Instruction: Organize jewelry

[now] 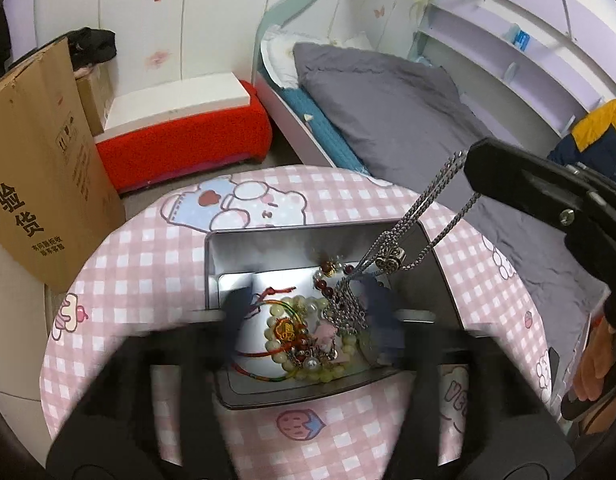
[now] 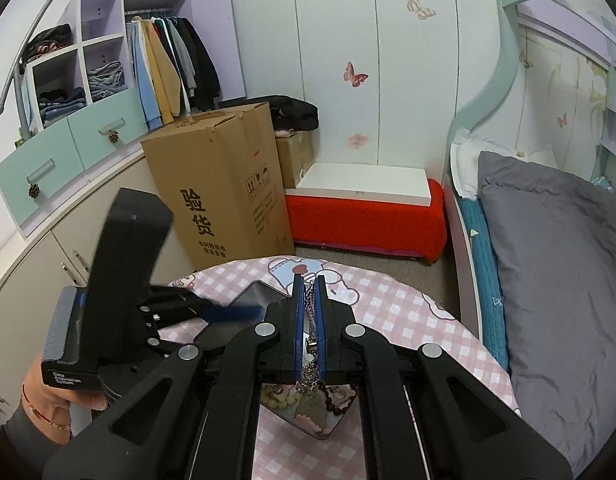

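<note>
On the round table (image 1: 120, 264), covered in a pink checked cloth with cartoon prints, sits an open metal tin (image 1: 268, 248) with its lid standing up behind it. Inside lies a tangle of jewelry: a pale green bead bracelet (image 1: 308, 364), dark red beads (image 1: 327, 284), red cords (image 1: 276, 292) and a small heap of silver chain.

The right hand-held gripper (image 2: 309, 320) has its blue pads pressed together on a silver chain necklace (image 1: 411, 232). The necklace hangs down in long loops from its tip, with a small metal charm (image 1: 391, 258) on it, and the lower end piles onto the heap inside the tin.

The left hand-held gripper (image 1: 308, 312) is low over the tin, its fingers standing well apart on either side of the jewelry, blurred, with nothing pinched between them. A person's hand (image 2: 48, 396), a thin red bracelet on the wrist, grips its handle.

Beside the table stand a tall cardboard box (image 2: 220, 184) and a red bench (image 2: 363, 216); a bed with a grey duvet (image 2: 555, 260) lies on the other side.
</note>
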Tool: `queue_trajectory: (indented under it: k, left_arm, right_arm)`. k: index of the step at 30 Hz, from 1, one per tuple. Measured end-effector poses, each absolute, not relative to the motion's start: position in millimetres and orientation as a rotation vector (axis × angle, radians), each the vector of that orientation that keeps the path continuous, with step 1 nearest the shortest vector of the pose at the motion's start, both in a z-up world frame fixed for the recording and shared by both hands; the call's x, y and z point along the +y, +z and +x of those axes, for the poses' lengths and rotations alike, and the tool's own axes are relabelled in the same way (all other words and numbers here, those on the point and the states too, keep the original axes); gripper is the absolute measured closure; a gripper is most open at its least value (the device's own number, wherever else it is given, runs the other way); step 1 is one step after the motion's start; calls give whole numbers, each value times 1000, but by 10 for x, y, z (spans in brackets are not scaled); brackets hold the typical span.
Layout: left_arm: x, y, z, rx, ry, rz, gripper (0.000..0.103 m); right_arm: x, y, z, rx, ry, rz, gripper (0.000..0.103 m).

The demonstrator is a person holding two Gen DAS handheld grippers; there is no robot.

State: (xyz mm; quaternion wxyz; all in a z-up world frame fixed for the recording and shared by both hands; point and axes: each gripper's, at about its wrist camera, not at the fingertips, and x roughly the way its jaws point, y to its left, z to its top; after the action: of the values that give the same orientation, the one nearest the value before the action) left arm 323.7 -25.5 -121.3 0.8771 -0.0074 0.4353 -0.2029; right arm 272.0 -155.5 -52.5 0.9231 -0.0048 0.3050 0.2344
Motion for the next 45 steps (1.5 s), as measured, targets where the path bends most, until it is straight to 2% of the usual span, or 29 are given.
queue_trajectory:
  k: [11,20,29,35,37,38,40,45]
  left_arm:
    - [-164,-1148,3100,872,-381,21,38]
    - [-81,-1041,2926,829,-346,22,33]
    - [-40,-903,2749,801,-325,22,30]
    - [34,-648,2450,732,-258,26,26]
    - [68,-545,2318,702,-225,32,23]
    - [91,-483,2228,680,-204,36,22]
    - [106,-378,2070,649,-175,40,16]
    - [173,-111,1590,556,-118,59,11]
  right_arm:
    - [-1523,-646,2759,659,483,-6,100]
    - [-1499,-828,2768,718,487,14,98]
    - [-1536,-711,2601,688,461,28,95]
    - [-1595,-470,2267,616,424,29,77]
    - [-1616,-384,2122,585,406,25,65]
    - [-1621,-344,2047,568,397,20,62]
    - [-1624,-253,1863,531,379,11,55]
    - [-1632,-89,1411,452,341,-3,40]
